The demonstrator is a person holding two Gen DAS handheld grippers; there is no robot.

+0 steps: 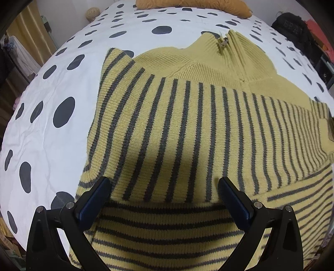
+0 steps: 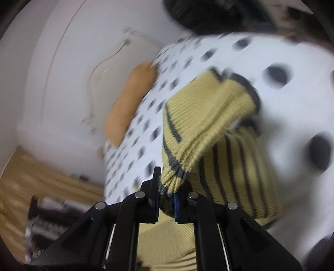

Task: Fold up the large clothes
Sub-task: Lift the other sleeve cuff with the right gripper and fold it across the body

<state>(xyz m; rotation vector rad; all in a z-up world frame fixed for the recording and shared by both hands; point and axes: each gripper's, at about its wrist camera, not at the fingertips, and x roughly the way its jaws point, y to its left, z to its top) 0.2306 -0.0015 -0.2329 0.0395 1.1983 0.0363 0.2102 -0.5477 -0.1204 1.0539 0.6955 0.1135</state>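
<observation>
A yellow knit sweater with grey stripes (image 1: 187, 125) lies on the bed, its zip collar (image 1: 226, 40) at the far end and one sleeve folded across the body. My left gripper (image 1: 165, 183) is open and empty, low over the folded sleeve's near edge. In the right wrist view, which is blurred by motion, my right gripper (image 2: 167, 187) is shut on the sweater's ribbed cuff (image 2: 173, 179) and holds that sleeve (image 2: 208, 116) lifted above the bed.
The bed has a white cover with dark spots (image 1: 62, 83). An orange pillow (image 1: 194, 6) lies at its head, also in the right wrist view (image 2: 129, 104). A dark bag (image 1: 292, 27) sits beyond the bed's right side. Yellow curtains (image 1: 25, 27) hang at left.
</observation>
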